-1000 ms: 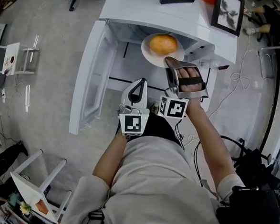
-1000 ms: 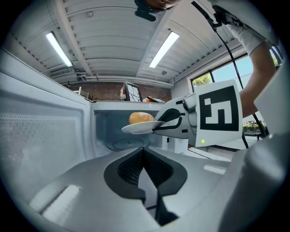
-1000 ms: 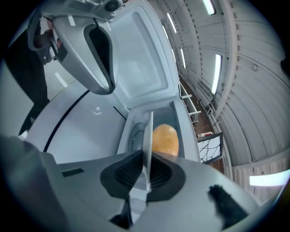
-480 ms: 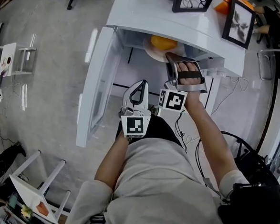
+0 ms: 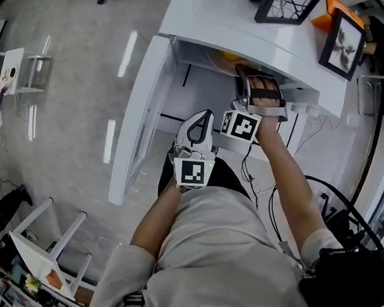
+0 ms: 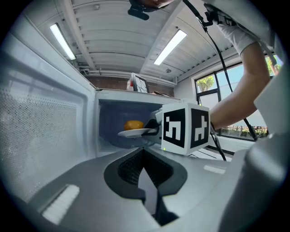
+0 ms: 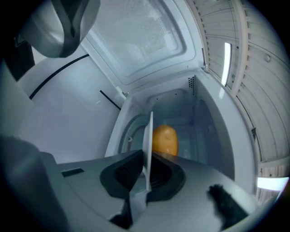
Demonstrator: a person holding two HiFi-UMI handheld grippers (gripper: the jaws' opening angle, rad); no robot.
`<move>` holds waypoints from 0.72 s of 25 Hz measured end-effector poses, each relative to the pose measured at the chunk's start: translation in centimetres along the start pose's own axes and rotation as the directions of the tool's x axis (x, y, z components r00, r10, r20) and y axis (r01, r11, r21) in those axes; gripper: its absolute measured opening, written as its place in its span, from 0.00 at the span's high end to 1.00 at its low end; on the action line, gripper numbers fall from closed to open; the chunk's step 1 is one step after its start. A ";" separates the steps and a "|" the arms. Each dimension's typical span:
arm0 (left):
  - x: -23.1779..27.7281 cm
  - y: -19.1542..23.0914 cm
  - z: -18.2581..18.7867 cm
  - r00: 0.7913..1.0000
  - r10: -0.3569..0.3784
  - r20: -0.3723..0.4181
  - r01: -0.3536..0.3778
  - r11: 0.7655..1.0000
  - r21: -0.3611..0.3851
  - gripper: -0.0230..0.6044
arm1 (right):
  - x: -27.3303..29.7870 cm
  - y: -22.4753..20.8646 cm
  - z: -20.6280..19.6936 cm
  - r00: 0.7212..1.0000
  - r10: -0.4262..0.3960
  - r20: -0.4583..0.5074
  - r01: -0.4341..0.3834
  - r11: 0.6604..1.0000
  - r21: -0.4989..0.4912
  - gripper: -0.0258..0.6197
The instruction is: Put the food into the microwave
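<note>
- The food (image 7: 164,140), a round orange piece, is seen on a white plate (image 7: 148,136), inside the open microwave's (image 5: 253,29) cavity and near its mouth.
- In the left gripper view the plate is seen level and a little above the cavity floor; whether it touches anything below cannot be told.
- The near rim of the plate is pinched by the right gripper (image 7: 147,164): its jaws are closed down to a narrow gap, with the thin rim clamped between the dark pads.
- In the right gripper view the plate is shown edge-on between the pads, with the food just beyond it and the round turntable rim (image 7: 129,131) to one side.
- In the head view the front of the right gripper is hidden under the microwave's top edge, and only its marker cube (image 5: 240,125) and the strapped hand (image 5: 265,95) are left in sight.
- The microwave door (image 5: 139,113) is swung fully open to the left.
- The left gripper (image 6: 145,170) is held just in front of the opening, beside the right one; its jaws are brought together and nothing is held between them.
- Two framed pictures (image 5: 281,5) are stood on the white top above the cavity.
</note>
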State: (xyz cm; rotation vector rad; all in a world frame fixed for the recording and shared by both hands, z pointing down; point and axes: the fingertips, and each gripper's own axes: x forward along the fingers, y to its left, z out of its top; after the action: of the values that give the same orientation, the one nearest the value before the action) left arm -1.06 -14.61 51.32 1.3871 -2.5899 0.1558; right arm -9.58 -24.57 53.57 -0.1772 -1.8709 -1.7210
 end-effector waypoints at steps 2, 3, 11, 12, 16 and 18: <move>0.2 0.0 -0.2 1.000 0.003 -0.003 -0.003 1.000 -0.012 0.95 | 0.6 0.1 0.0 1.000 0.001 -0.004 -0.001 1.000 -0.001 0.92; 0.3 0.0 -0.3 1.000 0.005 -0.006 -0.005 1.000 -0.020 0.95 | 0.9 0.1 0.0 1.000 0.003 -0.006 -0.003 1.000 -0.001 0.92; 0.9 1.0 -1.2 0.999 0.011 -0.030 -0.011 1.000 -0.023 0.95 | 3.3 -0.3 -1.2 0.999 0.008 -0.054 -0.008 1.000 -0.004 0.92; 0.9 1.1 -1.2 0.999 0.013 -0.033 -0.014 0.999 -0.029 0.95 | 3.6 -0.4 -1.4 0.998 0.006 -0.062 -0.007 1.000 -0.005 0.92; 1.3 1.2 -1.1 0.999 0.009 -0.031 -0.010 1.000 -0.018 0.95 | 4.8 -0.9 -1.7 0.996 -0.003 -0.089 0.003 1.000 -0.009 0.92; 1.5 1.1 -1.1 1.000 0.002 -0.030 -0.002 1.000 -0.013 0.95 | 5.3 -0.9 -1.7 0.995 0.001 -0.096 -0.002 1.000 -0.012 0.92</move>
State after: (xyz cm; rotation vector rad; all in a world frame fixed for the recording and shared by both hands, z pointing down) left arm -2.63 -15.03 52.72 1.3677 -2.5638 0.1585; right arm -13.81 -27.79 55.39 -0.0992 -1.7909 -1.7103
